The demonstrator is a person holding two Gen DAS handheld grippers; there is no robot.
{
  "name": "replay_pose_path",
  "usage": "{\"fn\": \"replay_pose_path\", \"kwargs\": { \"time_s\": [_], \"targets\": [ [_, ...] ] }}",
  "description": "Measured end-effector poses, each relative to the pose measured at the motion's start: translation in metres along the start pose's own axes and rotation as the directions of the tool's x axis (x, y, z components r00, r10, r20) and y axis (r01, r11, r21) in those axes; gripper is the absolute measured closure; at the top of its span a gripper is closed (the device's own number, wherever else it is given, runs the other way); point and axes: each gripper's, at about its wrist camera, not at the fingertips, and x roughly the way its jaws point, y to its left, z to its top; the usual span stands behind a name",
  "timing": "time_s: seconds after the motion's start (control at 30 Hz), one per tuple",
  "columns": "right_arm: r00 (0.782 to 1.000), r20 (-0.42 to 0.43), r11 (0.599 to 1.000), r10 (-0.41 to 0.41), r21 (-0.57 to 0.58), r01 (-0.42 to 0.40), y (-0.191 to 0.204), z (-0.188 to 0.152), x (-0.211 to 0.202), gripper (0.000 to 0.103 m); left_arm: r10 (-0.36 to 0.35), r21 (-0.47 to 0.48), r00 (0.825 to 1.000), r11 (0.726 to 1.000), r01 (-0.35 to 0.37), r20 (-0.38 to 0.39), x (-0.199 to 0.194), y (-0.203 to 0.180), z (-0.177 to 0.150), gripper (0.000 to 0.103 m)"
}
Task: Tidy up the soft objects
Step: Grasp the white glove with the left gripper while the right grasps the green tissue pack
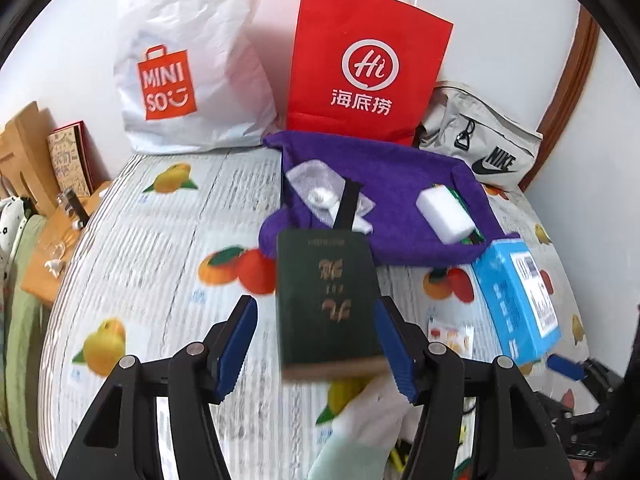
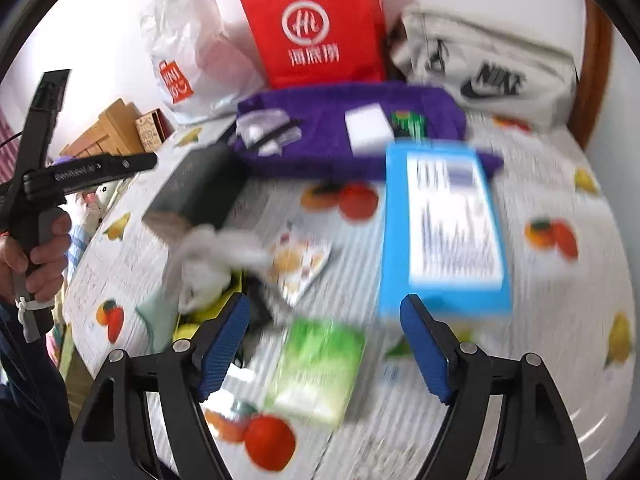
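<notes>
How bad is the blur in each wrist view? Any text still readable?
Left wrist: mostly sharp at the back, so the print on the red bag and white bag reads clearly; the green book and the tablecloth are smeared. Right wrist: heavy motion blur throughout, the blue box label is unreadable. Both show fisheye bending at the edges.
</notes>
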Motion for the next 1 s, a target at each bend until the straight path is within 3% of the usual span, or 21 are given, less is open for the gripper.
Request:
{"fn": "replay_pose_path", "kwargs": {
  "time_s": [0.23,0.37,0.47,0.53,0.63,0.77,0.87,0.9,0.93,1.0],
  "targets": [
    [0.998,-0.031,0.996,-0.049,0.079,0.051,-0.002,-0.028,0.026,0.026,-0.022,0.003,0.999,1.0,0.022,-0.03,-0.003,0.009,-0.039,0.044],
    [0.996,-0.037,0.994,-0.079,0.079,0.082,0.002,-0.033,0.038,0.026,-0.053,0.017,0.997,0.998,0.054,-0.054,0.001,0.008,-0.056,0.043],
    [0.99,0.006,0.99,-0.142,0.025,0.142,0.01,-0.037,0.04,0.026,-0.084,0.047,0.993,0.995,0.088,-0.083,0.01,-0.001,-0.068,0.043],
    [0.983,0.015,0.983,-0.18,-0.012,0.181,0.012,-0.039,0.043,0.033,-0.103,0.073,0.99,0.991,0.11,-0.096,0.016,-0.01,-0.075,0.043],
    [0.985,0.027,0.985,-0.169,-0.038,0.17,0.012,-0.041,0.038,0.048,-0.137,0.099,0.984,0.984,0.149,-0.114,0.025,-0.023,-0.082,0.043],
    [0.987,0.025,0.987,-0.157,-0.027,0.157,0.002,-0.048,0.028,0.049,-0.169,0.123,0.977,0.975,0.185,-0.129,0.037,-0.037,-0.083,0.043],
    [0.988,0.035,0.988,-0.151,-0.024,0.151,-0.004,-0.054,0.022,0.05,-0.154,0.15,0.981,0.974,0.17,-0.114,0.044,-0.042,-0.083,0.045],
    [0.986,0.035,0.986,-0.162,-0.024,0.163,-0.006,-0.055,0.022,0.05,-0.153,0.155,0.982,0.973,0.169,-0.11,0.046,-0.043,-0.084,0.061],
    [0.985,0.033,0.986,-0.167,-0.018,0.168,-0.011,-0.057,0.022,0.05,-0.164,0.158,0.98,0.971,0.18,-0.109,0.047,-0.044,-0.084,0.071],
    [0.988,0.041,0.989,-0.15,0.004,0.15,-0.016,-0.058,0.021,0.05,-0.18,0.149,0.977,0.969,0.195,-0.111,0.047,-0.043,-0.085,0.081]
  ]
}}
